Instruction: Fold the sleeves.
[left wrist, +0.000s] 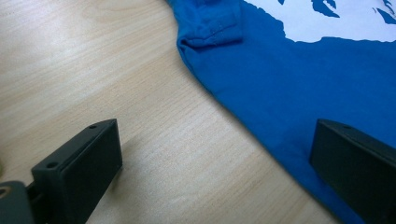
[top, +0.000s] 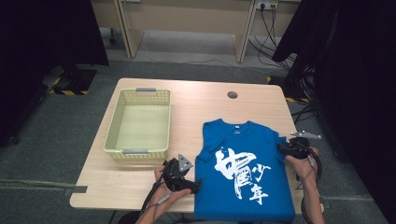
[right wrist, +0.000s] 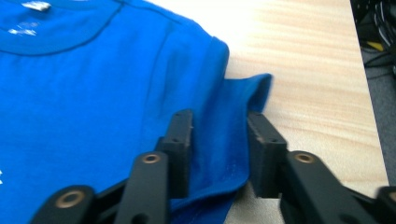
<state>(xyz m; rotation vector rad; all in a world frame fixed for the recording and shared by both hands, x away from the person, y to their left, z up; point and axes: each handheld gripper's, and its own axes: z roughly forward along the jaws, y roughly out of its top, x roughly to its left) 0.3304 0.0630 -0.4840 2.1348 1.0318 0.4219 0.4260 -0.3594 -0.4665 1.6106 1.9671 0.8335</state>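
T-shirt (top: pixel 243 172) hem cut off at table (top: pixel 196 105) near edge. 1 shirt, 1 basket (top: pixel 138 123). Right gripper (right wrist: pixel 219 140) jaws bracket sleeve fold, contact unclear. Left gripper (left wrist: pixel 210 172) jaws wide apart, astride shirt's edge.

We hold black two-jaw grippers (top: pixel 195 185) with brass-coloured rivets, grey three-cornered top plates and trailing black cables; our forearms are bare.

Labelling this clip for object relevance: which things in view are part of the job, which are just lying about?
In the job:
- blue cotton T-shirt with white print, flat on the table
- right gripper, jaws around the shirt's sleeve
- left gripper, open at the shirt's edge

Lying about:
- pale green plastic basket, empty
- dark round grommet in the light wooden table
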